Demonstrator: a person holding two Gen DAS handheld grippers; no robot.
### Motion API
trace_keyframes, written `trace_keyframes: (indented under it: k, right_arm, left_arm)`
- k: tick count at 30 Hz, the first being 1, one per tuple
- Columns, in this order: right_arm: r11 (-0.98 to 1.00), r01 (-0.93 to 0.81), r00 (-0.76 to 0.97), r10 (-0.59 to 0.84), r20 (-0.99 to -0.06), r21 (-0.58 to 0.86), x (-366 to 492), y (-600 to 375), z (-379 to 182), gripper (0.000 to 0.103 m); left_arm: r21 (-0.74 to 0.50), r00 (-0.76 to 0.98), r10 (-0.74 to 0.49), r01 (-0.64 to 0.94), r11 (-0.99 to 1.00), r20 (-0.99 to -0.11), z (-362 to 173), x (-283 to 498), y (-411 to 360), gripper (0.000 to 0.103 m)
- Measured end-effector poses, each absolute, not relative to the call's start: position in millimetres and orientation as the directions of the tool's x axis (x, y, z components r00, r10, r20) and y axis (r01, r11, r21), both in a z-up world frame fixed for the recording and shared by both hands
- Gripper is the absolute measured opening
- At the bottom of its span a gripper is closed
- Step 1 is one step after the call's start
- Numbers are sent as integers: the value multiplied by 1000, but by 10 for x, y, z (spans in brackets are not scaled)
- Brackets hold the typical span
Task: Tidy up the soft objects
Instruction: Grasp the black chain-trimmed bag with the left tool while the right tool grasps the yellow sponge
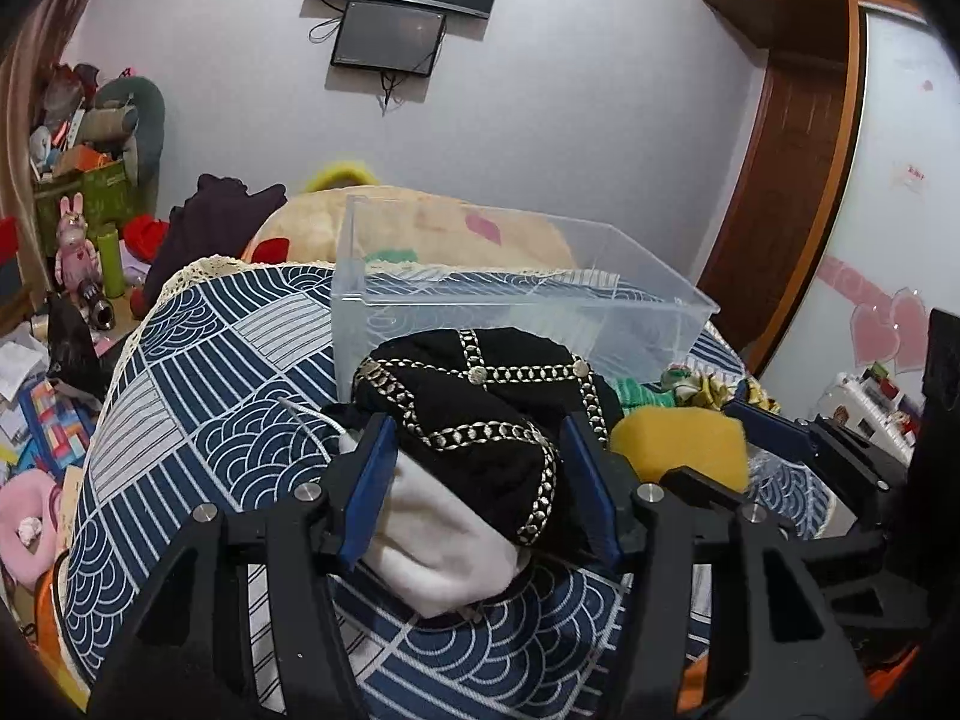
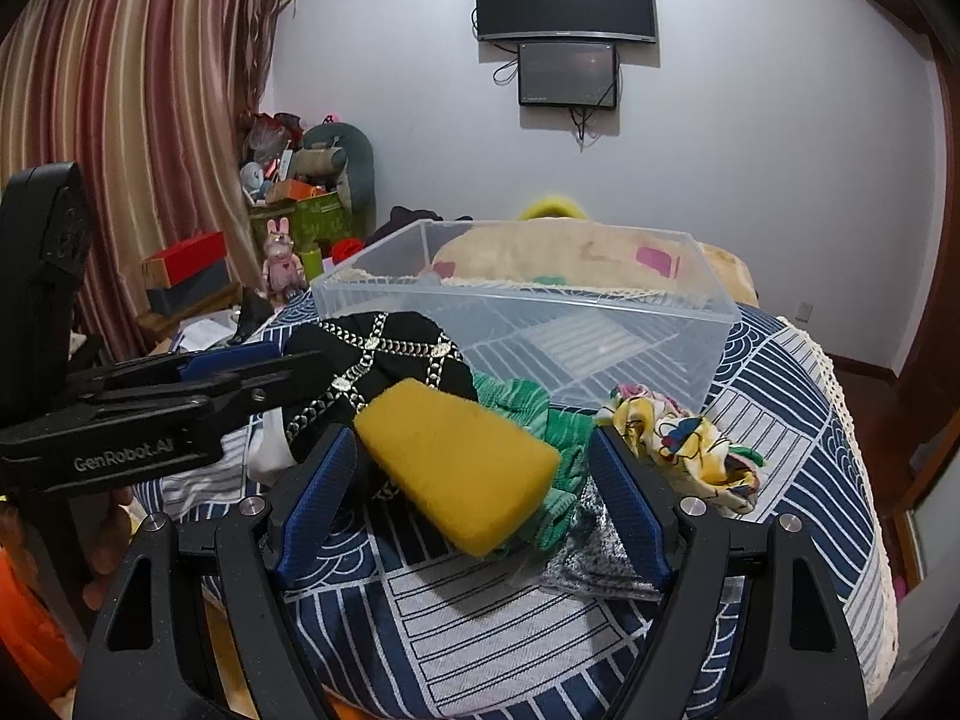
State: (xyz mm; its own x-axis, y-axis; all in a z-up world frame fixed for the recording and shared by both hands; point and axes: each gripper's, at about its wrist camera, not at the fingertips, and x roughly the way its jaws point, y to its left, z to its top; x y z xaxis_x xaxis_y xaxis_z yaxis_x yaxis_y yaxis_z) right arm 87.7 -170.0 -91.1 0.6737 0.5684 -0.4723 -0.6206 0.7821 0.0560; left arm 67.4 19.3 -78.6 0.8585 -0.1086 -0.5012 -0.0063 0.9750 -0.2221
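Spread wide, our left gripper (image 1: 477,468) has its blue fingers (image 1: 372,480) on either side of the black hat (image 1: 480,414) with the silver chain trim, and the hat fills most of the gap; whether the pads press it we cannot tell. Our right gripper (image 2: 471,492) likewise stands apart, its fingers (image 2: 630,504) flanking the yellow sponge (image 2: 456,468) without visibly touching it. Going by size, the blue patterned bedspread (image 1: 180,408) carries everything. On it, just beyond both grippers, sits the clear plastic bin (image 2: 540,324), upright, with the bedspread pattern showing through its floor. The black hat lies against the bin's near wall, resting partly on a white cloth (image 1: 444,546) that pokes out beneath it between our left fingers. The yellow sponge lies tilted just to the right of the hat, its upper end overlapping the hat's edge in the right wrist view, its lower end over a green knitted cloth (image 2: 552,450). A grey speckled fabric (image 2: 600,552) lies flat under the green cloth, touching our right gripper's right finger. Smallest, a yellow floral scrunchie (image 2: 684,450) sits just outside that same finger, near the bin's front corner.
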Motion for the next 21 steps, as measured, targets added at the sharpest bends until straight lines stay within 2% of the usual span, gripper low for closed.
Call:
trace_keyframes:
  k: [2, 5, 7, 13, 21]
  right_arm:
    - [779, -625, 664, 569, -485, 59, 911, -1691, -935, 60]
    - [771, -632, 646, 580, -497, 78, 928, -1692, -962, 53]
    - [773, -630, 651, 577, -494, 72, 910, -1705, -953, 50]
    - [777, -624, 661, 581, -475, 84, 907, -1773, -907, 46]
    - [794, -599, 687, 576, -443, 104, 900, -1861, -815, 44]
  left_arm:
    - [-204, 855, -101, -6, 979, -508, -819, 718, 157, 53]
    - [-183, 852, -77, -22, 983, -517, -873, 755, 127, 43]
    - [-181, 857, -70, -27, 983, -511, -873, 738, 134, 40]
    - [-190, 879, -73, -20, 982, -472, -773, 626, 171, 20]
    - [-195, 907, -65, -20, 981, -417, -565, 483, 221, 14]
